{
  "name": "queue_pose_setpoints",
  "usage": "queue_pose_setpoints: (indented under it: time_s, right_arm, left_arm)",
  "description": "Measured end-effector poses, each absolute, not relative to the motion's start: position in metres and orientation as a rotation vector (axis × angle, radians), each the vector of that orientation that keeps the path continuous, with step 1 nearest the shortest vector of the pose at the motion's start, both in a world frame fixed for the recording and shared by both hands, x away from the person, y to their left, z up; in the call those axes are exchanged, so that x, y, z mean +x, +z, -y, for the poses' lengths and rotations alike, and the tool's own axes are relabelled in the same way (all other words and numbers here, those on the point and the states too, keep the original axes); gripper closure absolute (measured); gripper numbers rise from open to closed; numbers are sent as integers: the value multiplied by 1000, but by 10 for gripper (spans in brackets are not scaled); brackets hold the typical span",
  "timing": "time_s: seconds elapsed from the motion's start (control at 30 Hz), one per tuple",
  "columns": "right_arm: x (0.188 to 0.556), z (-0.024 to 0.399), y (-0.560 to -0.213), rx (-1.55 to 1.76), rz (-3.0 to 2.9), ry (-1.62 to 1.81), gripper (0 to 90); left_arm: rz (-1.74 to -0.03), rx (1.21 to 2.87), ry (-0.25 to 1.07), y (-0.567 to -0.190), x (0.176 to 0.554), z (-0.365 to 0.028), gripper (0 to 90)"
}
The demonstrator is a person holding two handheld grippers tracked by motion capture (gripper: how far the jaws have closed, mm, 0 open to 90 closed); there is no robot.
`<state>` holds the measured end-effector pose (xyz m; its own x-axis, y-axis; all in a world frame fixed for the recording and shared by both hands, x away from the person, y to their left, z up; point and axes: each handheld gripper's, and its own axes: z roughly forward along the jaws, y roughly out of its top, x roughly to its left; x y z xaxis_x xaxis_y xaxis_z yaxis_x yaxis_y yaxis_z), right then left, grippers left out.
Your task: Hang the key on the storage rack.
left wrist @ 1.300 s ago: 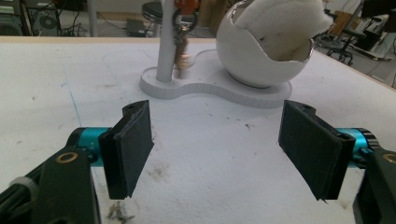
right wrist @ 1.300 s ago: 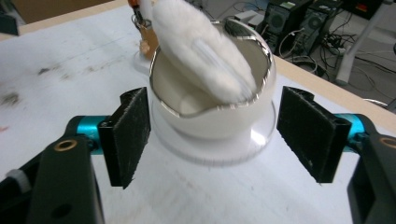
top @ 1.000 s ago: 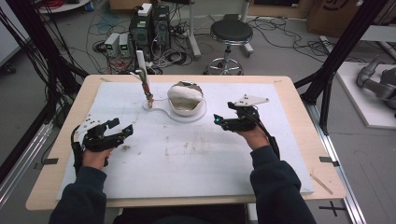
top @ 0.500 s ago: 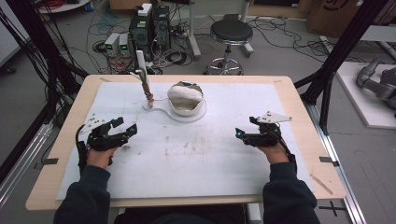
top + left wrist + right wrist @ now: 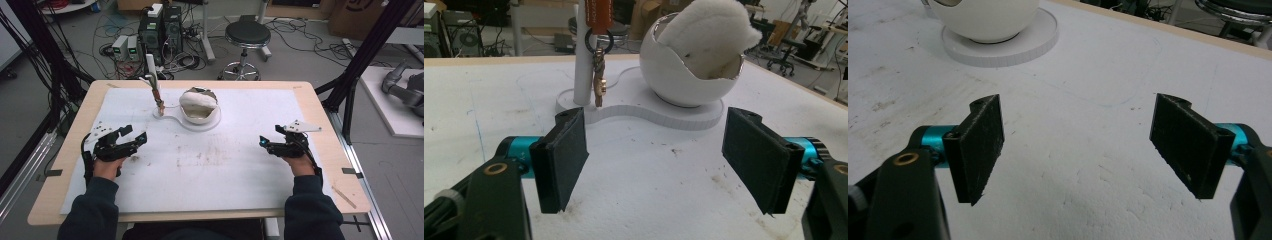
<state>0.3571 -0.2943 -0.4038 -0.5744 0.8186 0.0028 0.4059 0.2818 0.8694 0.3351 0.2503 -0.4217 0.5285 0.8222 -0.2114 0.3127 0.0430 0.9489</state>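
Observation:
A white bowl-shaped holder [image 5: 198,105] [image 5: 684,70] with white fluffy stuffing inside stands on a white base [image 5: 170,120] [image 5: 664,115] at the back middle of the table. A white post [image 5: 151,67] [image 5: 585,65] rises from the base's left end, and a small gold trinket [image 5: 598,75] hangs from a ring on it. My left gripper [image 5: 134,138] [image 5: 656,165] rests open at the left, facing the base from a short distance. My right gripper [image 5: 264,142] [image 5: 1078,145] rests open at the right, empty, with the bowl [image 5: 983,17] ahead to its left.
A stained white mat [image 5: 210,165] covers most of the wooden table [image 5: 320,107]. Beyond the far edge stand a round stool [image 5: 247,35], computer boxes [image 5: 160,25] and cables on the floor. Black frame struts [image 5: 362,55] flank the table.
My right gripper has drawn back from near the bowl to the right side of the table. The left gripper shifted slightly toward me.

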Motion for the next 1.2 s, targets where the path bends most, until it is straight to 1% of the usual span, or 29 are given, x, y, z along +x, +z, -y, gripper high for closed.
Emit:
queue_pose_setpoints:
  time_s: [0.33,1.2]
  right_arm:
    - [356,299,-403,1134,-2065,1241,220]
    - [358,297,-406,1131,-2073,1217,220]
  left_arm:
    - [-994,1539,522,-419,334,-249,260]
    - [-990,1547,522,-420,333,-251,260]
